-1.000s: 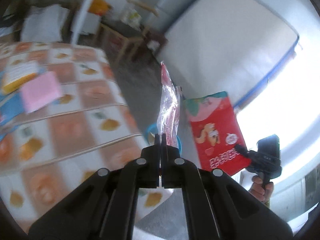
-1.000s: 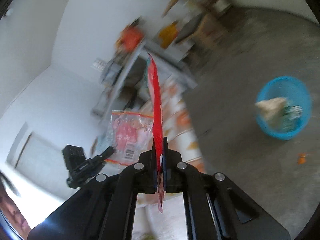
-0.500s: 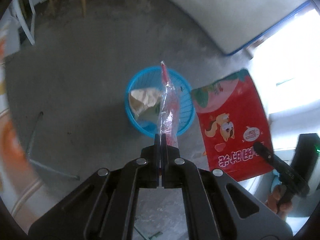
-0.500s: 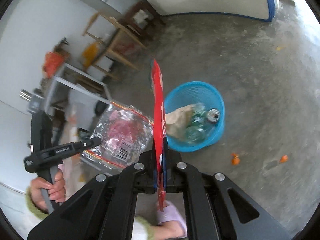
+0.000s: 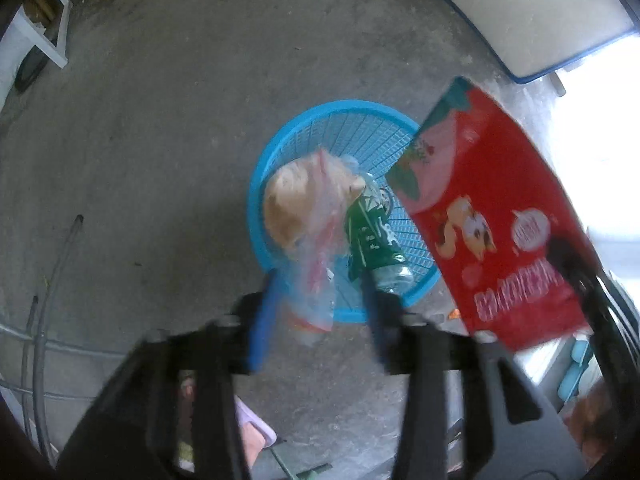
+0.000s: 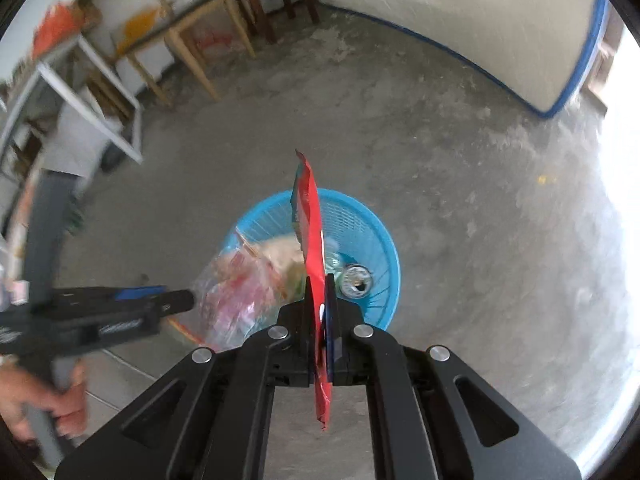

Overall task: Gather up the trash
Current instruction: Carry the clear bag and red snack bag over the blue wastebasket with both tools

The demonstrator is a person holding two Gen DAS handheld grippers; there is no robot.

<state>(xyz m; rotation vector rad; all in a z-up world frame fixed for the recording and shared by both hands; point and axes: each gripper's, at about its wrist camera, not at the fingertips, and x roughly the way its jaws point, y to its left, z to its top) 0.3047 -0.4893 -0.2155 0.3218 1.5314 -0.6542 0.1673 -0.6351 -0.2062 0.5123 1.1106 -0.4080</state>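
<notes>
A grey concrete floor (image 6: 460,168) lay under both tools, and on it stood a blue plastic basket (image 5: 280,152), the landmark for everything here. Inside the basket lay a crumpled tan paper bag (image 5: 292,196), a green-labelled plastic bottle (image 5: 372,236) and, seen from the right wrist, a can (image 6: 355,283) end-up. Directly above the basket's near rim the left tool (image 5: 320,320) had its blue-padded fingers (image 5: 260,332) spread wide apart, and a clear plastic wrapper (image 5: 316,272) with pink print hung loose between them, over the basket's mouth; motion blur hid whether it touched either pad. In the right wrist view that same tool reached in level from the left of the basket, gripped by a bare hand (image 6: 44,404) at its handle. The right tool (image 6: 318,320) was clamped tight on a red snack bag (image 6: 312,232), held edge-on and upright over the basket's near side; from the left wrist its printed face showed just to the right of the basket. Beyond the basket, wooden stools (image 6: 200,40) and a white-framed desk (image 6: 92,80) stood against a pale wall, and a white panel with blue edging (image 6: 480,20) leaned at the far right.
</notes>
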